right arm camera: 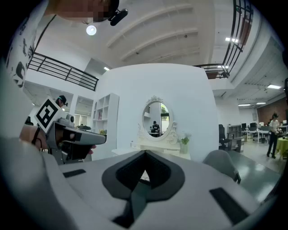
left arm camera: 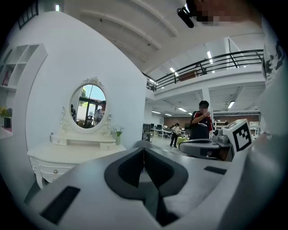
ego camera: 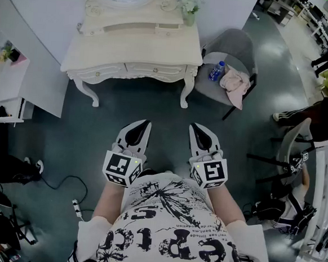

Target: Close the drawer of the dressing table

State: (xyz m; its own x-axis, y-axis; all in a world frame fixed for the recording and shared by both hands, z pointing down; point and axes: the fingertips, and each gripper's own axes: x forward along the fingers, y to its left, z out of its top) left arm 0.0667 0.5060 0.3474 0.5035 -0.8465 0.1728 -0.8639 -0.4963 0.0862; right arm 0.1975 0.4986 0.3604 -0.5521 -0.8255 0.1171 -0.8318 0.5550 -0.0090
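The left gripper [ego camera: 145,124] and the right gripper [ego camera: 194,126] are held side by side in front of the person's chest, roughly level and pointing ahead. Both have their jaws pressed together, tip to tip, and grip nothing.

A stretch of dark, glossy floor [ego camera: 67,140] lies between them and the dressing table [ego camera: 136,47], which stands well apart from both grippers. A cable with a power strip [ego camera: 77,208] trails over the floor at the near left.

The table is cream-white with curved legs and stands against a curved white wall [ego camera: 38,10]. Two drawers with small knobs sit in its front [ego camera: 129,71]. On the low shelf on top, the small right-hand drawer [ego camera: 167,26] appears to stick out a little, though this is hard to tell. An oval mirror [left arm camera: 88,106] rises behind, with a vase of flowers [ego camera: 189,10] at the table's right end.

Just right of the table is a grey chair [ego camera: 235,45] carrying a blue bottle [ego camera: 216,70] and a pink cloth [ego camera: 234,82]. A white shelf unit [ego camera: 6,84] stands to the left. Further off are office desks and a standing person [left arm camera: 202,124].
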